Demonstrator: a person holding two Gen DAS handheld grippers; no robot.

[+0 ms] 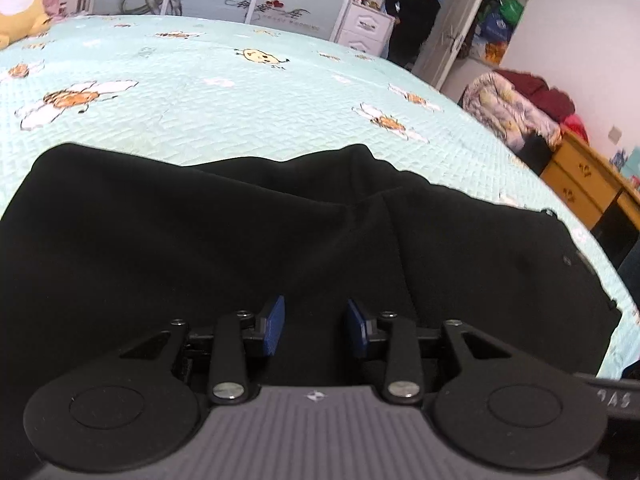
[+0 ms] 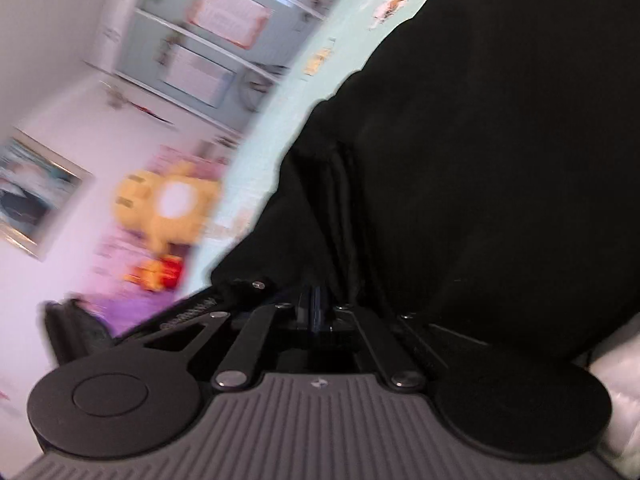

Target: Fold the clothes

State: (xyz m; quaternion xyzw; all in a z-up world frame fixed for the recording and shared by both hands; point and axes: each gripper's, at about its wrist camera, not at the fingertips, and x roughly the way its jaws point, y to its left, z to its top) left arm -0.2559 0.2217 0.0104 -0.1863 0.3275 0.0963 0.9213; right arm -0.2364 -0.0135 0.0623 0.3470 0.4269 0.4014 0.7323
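Black garment [image 1: 240, 240] spread flat on mint-green bedspread [image 1: 200, 92] printed with bees, reaching well ahead of the left gripper [image 1: 316, 330] and out to both sides of its fingers. Left blue pads [image 1: 275, 330] held clearly apart, a wide gap between them, nothing pinched; dark cloth visible through the gap and beneath both fingers, though contact with it cannot be told. A raised fold running forward from just right of the right-hand pad toward the far hem. Right gripper [image 2: 316, 304] tilted hard, view blurred; fingers drawn close together, with a bunched, pleated edge of the same garment [image 2: 480, 160] caught between them and rising straight ahead of the tips. Cloth hanging or draped to the right of those fingers, filling most of that side; bedspread [image 2: 288, 92] showing to the left of them. Beyond the fabric, far ahead of the left fingers: yellow plush toy [image 1: 20, 0] at far left, a person in dark clothes [image 1: 416, 20] in a doorway, a wooden dresser [image 1: 588, 176] off to the right.
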